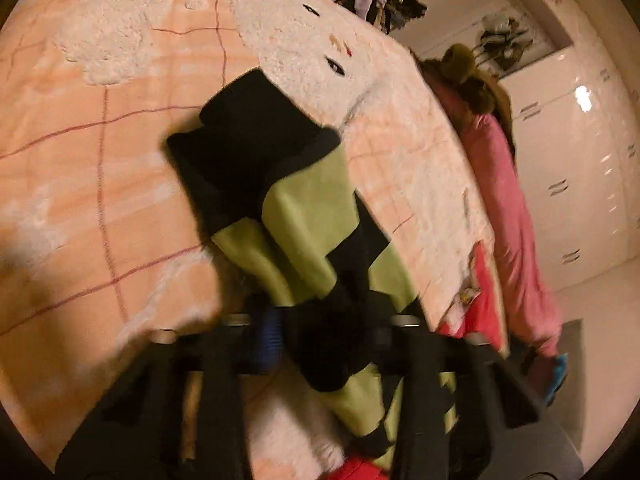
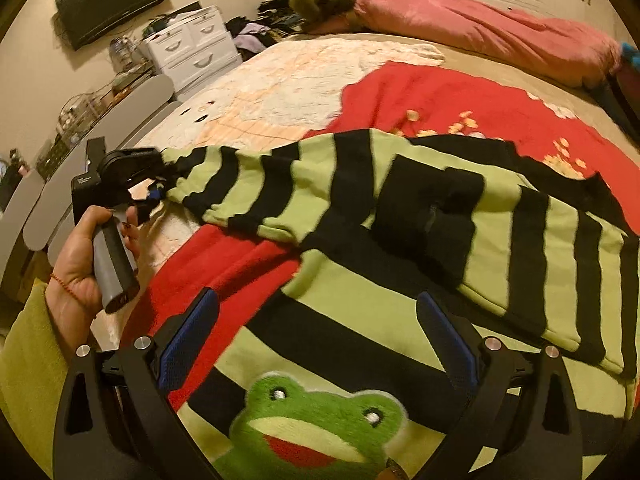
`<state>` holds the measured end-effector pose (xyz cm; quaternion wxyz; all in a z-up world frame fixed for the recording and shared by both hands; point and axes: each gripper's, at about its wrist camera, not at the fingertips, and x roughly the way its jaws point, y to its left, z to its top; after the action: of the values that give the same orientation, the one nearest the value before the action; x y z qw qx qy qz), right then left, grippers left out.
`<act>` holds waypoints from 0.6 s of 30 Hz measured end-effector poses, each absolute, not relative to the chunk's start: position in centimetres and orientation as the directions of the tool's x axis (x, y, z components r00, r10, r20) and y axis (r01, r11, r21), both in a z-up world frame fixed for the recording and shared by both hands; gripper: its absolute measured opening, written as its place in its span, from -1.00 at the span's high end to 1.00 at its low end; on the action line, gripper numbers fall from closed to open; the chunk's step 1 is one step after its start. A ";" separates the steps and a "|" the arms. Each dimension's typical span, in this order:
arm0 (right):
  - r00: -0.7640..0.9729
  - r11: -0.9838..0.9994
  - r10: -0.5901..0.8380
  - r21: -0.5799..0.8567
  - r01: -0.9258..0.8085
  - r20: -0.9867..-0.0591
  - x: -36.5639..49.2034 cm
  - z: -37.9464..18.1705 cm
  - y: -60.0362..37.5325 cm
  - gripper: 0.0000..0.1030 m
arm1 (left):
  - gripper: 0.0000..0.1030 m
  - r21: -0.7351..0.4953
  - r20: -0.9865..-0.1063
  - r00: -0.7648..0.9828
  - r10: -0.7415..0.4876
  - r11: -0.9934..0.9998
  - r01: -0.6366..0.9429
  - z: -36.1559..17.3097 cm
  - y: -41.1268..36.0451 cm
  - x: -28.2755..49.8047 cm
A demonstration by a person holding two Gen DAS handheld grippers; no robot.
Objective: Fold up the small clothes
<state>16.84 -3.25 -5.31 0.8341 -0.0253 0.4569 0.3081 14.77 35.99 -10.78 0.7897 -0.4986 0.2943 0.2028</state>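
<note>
On a bed, a person's left hand, in a yellow-green fleece sleeve, holds the black left gripper by its grey handle, its jaws pinched together on the cuff of a sleeve of the small lime-green and black striped sweater. The sweater lies spread over a red blanket with pale flower print at the near side of the bed, its sleeve stretched out toward the left; a plush green frog face sits on its front. Above the frog, the black right gripper hovers with its blue-padded fingers apart, holding nothing. Beyond lie a peach checked fleece blanket and a pink satin quilt.
</note>
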 end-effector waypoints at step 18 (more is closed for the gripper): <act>0.522 0.932 0.348 0.350 -0.098 -0.779 18.8 -6.5 -22.8 -0.91 | 0.93 -0.563 -0.445 0.888 -0.112 0.807 -0.180 4.5 17.3 17.4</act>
<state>18.80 -22.85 -6.50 0.8623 0.1322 0.4715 0.1293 17.39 17.28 4.46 0.9208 -0.3103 0.2356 0.0186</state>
